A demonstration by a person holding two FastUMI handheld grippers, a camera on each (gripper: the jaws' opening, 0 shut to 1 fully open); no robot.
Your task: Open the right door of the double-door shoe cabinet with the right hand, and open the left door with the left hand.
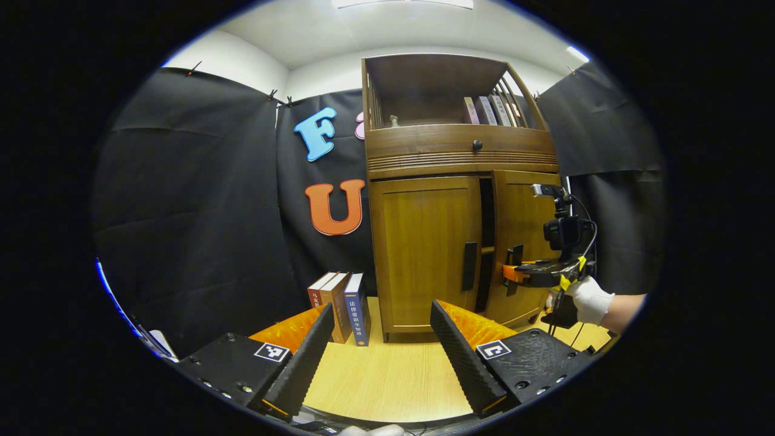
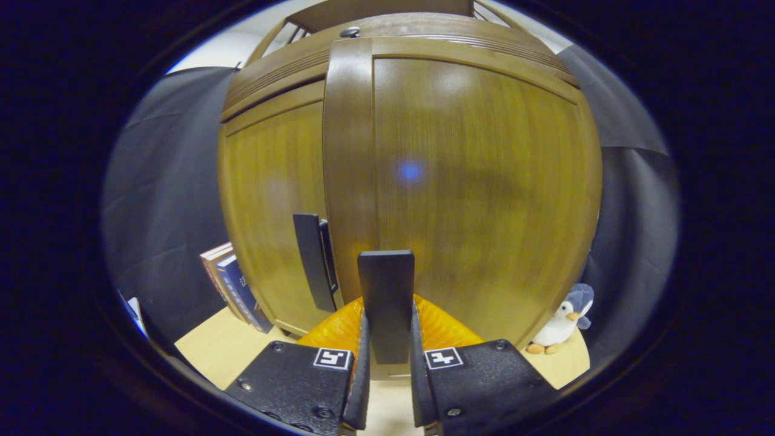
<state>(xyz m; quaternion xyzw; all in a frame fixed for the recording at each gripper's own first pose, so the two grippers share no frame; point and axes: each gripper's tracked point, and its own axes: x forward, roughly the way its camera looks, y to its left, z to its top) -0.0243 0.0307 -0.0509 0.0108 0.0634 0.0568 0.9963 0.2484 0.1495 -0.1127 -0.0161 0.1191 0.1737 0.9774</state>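
We read no text for certain: the book spines carry characters too small to make out; fiducial squares carry patterns, no words

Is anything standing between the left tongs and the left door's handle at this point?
Nothing visible. The left tongs are open over bare tabletop, facing the left door and its dark handle. The books stand off to one side, and the right tongs are over at the right door.
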